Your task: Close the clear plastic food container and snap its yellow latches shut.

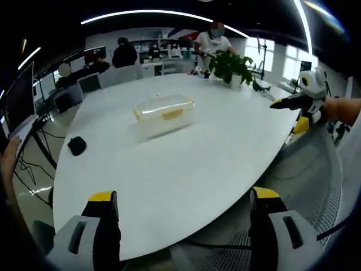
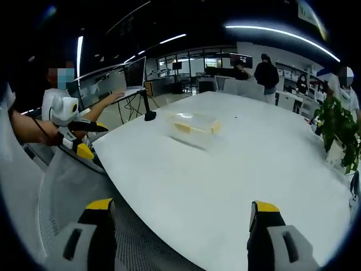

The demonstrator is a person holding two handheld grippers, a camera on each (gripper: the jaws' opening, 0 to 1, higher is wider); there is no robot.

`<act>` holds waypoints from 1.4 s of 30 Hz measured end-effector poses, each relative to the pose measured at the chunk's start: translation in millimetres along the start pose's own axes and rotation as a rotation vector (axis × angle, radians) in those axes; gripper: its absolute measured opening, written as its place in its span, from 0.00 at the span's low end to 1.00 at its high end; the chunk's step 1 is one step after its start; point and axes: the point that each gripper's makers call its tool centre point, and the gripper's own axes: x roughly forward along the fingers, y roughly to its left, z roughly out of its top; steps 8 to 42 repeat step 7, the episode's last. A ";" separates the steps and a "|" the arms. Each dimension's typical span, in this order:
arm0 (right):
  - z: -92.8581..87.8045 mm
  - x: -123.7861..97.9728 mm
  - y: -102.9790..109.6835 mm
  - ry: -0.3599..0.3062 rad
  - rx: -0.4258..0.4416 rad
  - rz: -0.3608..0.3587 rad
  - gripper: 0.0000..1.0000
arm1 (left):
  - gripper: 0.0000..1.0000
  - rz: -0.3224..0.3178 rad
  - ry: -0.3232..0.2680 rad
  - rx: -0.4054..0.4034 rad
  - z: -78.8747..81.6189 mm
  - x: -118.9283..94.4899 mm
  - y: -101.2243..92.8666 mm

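Note:
A clear plastic food container point(image 1: 163, 108) with a yellow latch point(image 1: 172, 114) on its near side rests on the white table point(image 1: 169, 169); its lid looks laid on top. In the right gripper view the same container point(image 2: 194, 125) sits toward the table's far side. My left gripper point(image 1: 183, 209) is open, well short of the container, over the table's near edge. My right gripper point(image 2: 180, 217) is open too, empty, above the table's edge. The right gripper point(image 1: 302, 101) also appears at the right of the left gripper view, and the left gripper point(image 2: 76, 132) at the left of the right gripper view.
A small black object point(image 1: 76, 145) lies at the table's left edge. A potted plant point(image 1: 232, 66) stands at the far end. Monitors point(image 1: 17, 99) and chairs line the left side. People point(image 1: 124, 53) are at the back. A mesh chair point(image 2: 67, 186) is below my right gripper.

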 end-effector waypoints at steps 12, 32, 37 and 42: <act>2.2 -0.4 6.1 -0.015 -0.002 0.028 0.99 | 0.94 -0.004 -0.022 0.008 3.3 -2.6 -1.7; 2.2 -0.4 6.1 -0.015 -0.002 0.028 0.99 | 0.94 -0.004 -0.022 0.008 3.3 -2.6 -1.7; 2.2 -0.4 6.1 -0.015 -0.002 0.028 0.99 | 0.94 -0.004 -0.022 0.008 3.3 -2.6 -1.7; 2.2 -0.4 6.1 -0.015 -0.002 0.028 0.99 | 0.94 -0.004 -0.022 0.008 3.3 -2.6 -1.7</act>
